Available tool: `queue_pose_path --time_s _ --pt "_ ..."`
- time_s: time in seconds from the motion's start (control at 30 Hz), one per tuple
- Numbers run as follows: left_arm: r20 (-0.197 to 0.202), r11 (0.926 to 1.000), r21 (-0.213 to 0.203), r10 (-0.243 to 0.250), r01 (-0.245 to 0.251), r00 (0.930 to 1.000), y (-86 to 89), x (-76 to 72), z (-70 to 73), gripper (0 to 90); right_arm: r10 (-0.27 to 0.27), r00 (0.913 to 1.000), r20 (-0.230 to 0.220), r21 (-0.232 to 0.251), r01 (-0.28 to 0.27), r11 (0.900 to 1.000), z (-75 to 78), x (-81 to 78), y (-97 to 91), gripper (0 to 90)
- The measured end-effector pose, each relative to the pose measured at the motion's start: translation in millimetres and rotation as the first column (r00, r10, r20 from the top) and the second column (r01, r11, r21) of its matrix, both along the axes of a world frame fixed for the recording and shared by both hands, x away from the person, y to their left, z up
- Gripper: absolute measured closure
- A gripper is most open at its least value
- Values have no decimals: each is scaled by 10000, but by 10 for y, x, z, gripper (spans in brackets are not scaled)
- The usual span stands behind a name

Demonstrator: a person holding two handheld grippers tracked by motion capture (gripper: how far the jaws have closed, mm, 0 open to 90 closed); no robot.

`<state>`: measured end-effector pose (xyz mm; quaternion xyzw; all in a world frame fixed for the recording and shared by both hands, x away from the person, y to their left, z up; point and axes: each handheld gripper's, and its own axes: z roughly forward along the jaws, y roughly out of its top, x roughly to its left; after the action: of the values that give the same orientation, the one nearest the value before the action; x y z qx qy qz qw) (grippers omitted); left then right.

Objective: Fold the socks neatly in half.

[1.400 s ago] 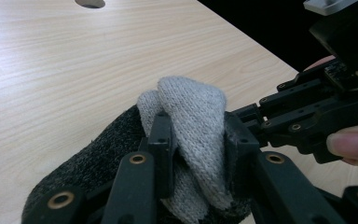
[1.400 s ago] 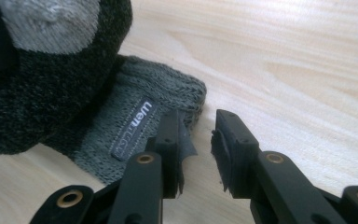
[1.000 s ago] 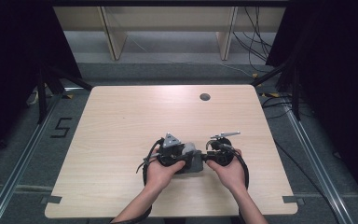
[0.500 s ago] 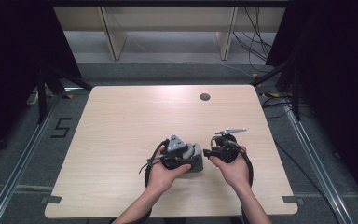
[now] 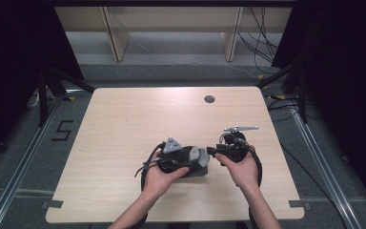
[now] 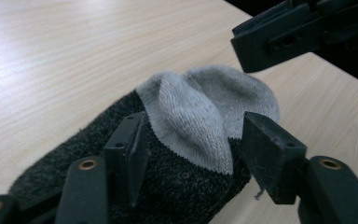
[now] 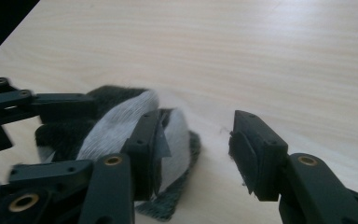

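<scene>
- Sock (image 6: 186, 140): a dark grey sock with a light grey toe lies on the table (image 5: 124, 124), at the near middle of the top, between your two hands.
- Left gripper (image 6: 193, 154): your left hand (image 5: 164, 174) holds it low over the sock. Its jaws stand spread on either side of the light toe and have just been opening; the sock lies between them, and the pads do not appear to press on it, though the left pad sits close against the knit.
- Right gripper (image 7: 196, 149): your right hand (image 5: 240, 167) holds it just beside the sock's light end. Its jaws stand apart and have just been opening; the gap between them shows bare table, with the sock off to one side.
- Hole (image 5: 209, 99): a small round dark hole sits near the table's far edge, well apart from the sock.
</scene>
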<state>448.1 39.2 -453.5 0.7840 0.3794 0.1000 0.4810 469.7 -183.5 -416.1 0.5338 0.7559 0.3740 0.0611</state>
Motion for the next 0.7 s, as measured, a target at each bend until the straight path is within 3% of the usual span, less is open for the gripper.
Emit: queue_pose_path --time_s 0.07,0.13,0.2,0.27,0.3,0.47,0.53,0.57,0.7 --pt "-114 9993 340 -134 137 9998 -33 10 -27 457 202 9998 -49 -119 -203 9997 -46 7 20 543" --pt "-195 9996 249 -144 149 9997 -60 16 -42 512 183 9998 -80 -200 -185 9996 -65 12 27 553" --pt "-288 9978 565 -344 360 9990 -73 35 -51 579 504 9978 -424 -229 -514 9984 -140 24 36 619" --pt "-363 9975 533 -454 473 9983 -78 40 -56 611 449 9976 -526 -356 -468 9983 -188 31 38 642" --pt "-440 9975 485 -487 509 9978 -86 42 -64 671 -73 9918 -1278 -129 57 9999 -225 6 75 675" --pt "-503 9978 314 -573 589 9971 -91 38 -81 760 -26 9925 -1223 -530 -39 9986 -341 30 86 694" --pt "-292 9971 337 -672 682 9973 -60 41 -45 789 92 9928 -1191 -430 -144 9990 -360 31 90 698" --pt "-55 9986 64 -527 527 9986 -54 34 11 797 -336 9887 -1460 -476 269 9985 -364 33 111 698" --pt "216 9985 -64 -535 536 9983 -44 37 104 798 -328 9889 -1447 -436 267 9987 -374 27 120 700"
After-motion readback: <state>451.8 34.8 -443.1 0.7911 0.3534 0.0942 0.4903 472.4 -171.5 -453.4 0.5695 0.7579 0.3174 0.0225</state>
